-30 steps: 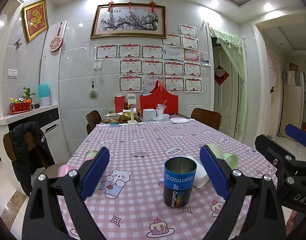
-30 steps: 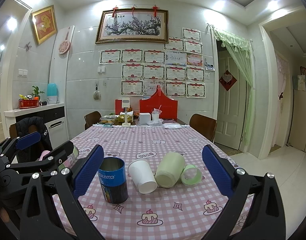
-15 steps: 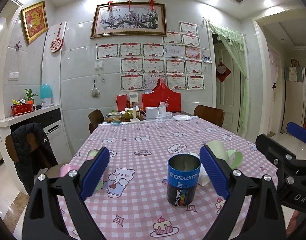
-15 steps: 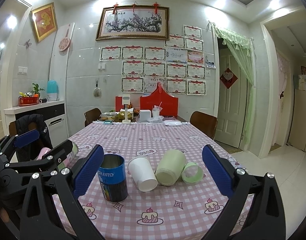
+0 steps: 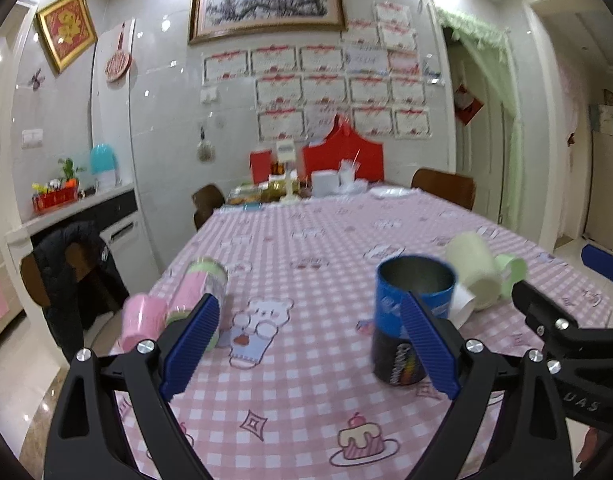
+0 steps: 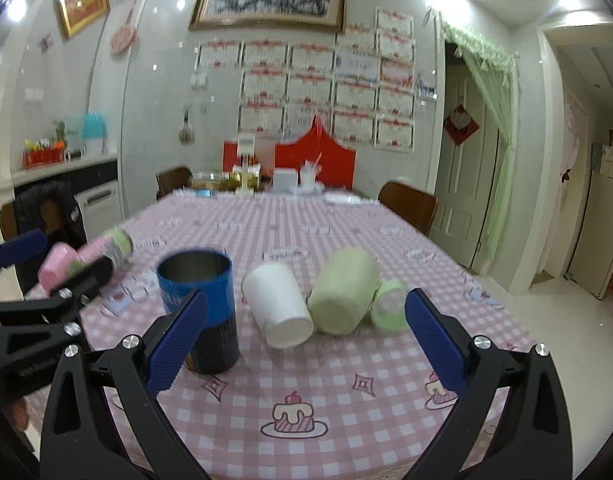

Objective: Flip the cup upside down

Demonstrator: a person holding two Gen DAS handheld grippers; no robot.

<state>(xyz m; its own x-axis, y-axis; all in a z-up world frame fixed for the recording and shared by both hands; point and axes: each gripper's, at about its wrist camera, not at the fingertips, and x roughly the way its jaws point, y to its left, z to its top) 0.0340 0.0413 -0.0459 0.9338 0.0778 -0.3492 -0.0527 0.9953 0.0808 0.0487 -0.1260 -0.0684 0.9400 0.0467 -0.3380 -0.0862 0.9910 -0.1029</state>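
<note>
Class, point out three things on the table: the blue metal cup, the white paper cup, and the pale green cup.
blue metal cup [image 6: 202,308], right wrist view, outer wall
white paper cup [image 6: 276,304], right wrist view, side
pale green cup [image 6: 342,292], right wrist view, side

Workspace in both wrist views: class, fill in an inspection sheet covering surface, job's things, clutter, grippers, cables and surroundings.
Surface: pink checked tablecloth.
Job's things: blue metal cup upright, mouth up.
Clutter: white cup, pale green cup, small green cup on their sides; pink cup beside a pink-green tumbler.
Grippers: left gripper open; right gripper open.
Cables: nothing seen.
Surroundings: chairs, framed picture, certificates.
</note>
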